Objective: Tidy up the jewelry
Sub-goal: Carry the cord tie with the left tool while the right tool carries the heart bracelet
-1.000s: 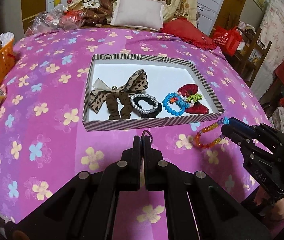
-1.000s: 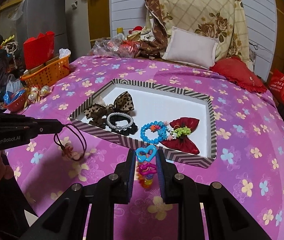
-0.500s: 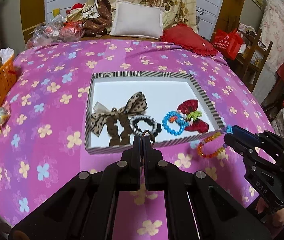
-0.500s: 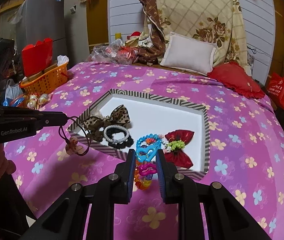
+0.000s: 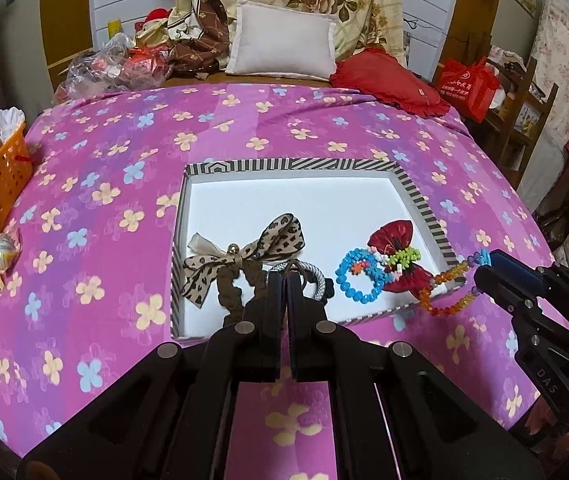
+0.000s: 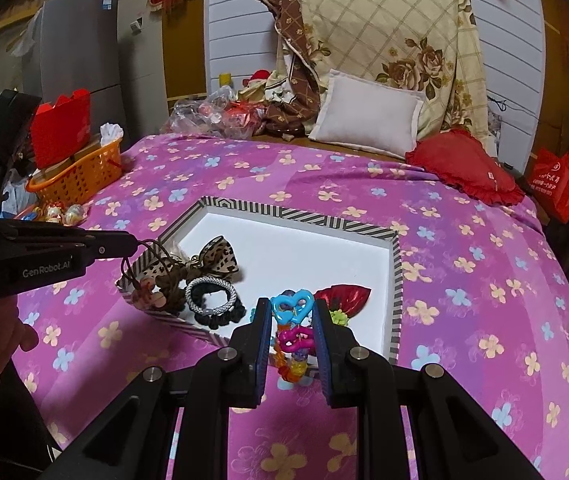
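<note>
Two claws (image 5: 284, 276) (image 6: 291, 312) each clamping one piece, cord hair tie (image 6: 146, 276), beaded bracelet (image 6: 290, 336), four pieces in tray (image 5: 296, 165)

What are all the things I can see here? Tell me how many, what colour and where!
Striped box: 1, black-and-white rim, white inside, on the bedspread.
Leopard bow: 1, brown-tan, box left.
Silver scrunchie: 1, silver-black, box front.
Blue bead bracelet: 1, box right.
Red bow: 1, box right.
Orange basket: 1, left of the bed.
White pillow: 1, far end.
Cord hair tie: 1, brown, in the left tool.
Heart bead bracelet: 1, multicoloured, in the right tool.
</note>
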Motion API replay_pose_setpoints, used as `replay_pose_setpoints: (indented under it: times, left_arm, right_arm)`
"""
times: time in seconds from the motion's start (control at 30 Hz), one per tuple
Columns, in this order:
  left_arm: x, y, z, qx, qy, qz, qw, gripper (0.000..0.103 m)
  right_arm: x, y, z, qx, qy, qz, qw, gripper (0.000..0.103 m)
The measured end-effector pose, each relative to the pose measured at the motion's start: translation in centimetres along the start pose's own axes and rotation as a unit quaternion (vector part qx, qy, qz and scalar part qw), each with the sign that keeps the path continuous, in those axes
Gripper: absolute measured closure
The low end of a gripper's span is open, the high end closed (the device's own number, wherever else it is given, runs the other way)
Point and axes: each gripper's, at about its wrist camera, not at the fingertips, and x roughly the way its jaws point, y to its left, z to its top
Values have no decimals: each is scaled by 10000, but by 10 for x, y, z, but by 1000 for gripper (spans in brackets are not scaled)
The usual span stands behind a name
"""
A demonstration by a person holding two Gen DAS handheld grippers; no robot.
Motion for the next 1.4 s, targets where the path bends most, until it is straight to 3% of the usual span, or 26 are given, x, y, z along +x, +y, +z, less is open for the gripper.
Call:
replay_pose_setpoints:
  times: [0.43, 0.87, 1.13, 1.4]
  left_arm:
    - [17, 5, 15, -189, 142, -124, 9996, 102]
    - [39, -14, 31, -66, 215, -180, 9996, 102]
    - [65, -20, 43, -43, 330, -247, 9991, 102]
    - [99, -9, 46, -140, 581, -77, 9982, 102]
  right_arm:
    - [20, -4, 8, 48, 106, 52, 9999, 83]
    - [49, -9, 22, 177, 190, 172, 9995, 83]
    - [78, -14, 31, 349, 319, 376, 9982, 83]
    - [121, -26, 34, 562, 556, 487, 9957, 83]
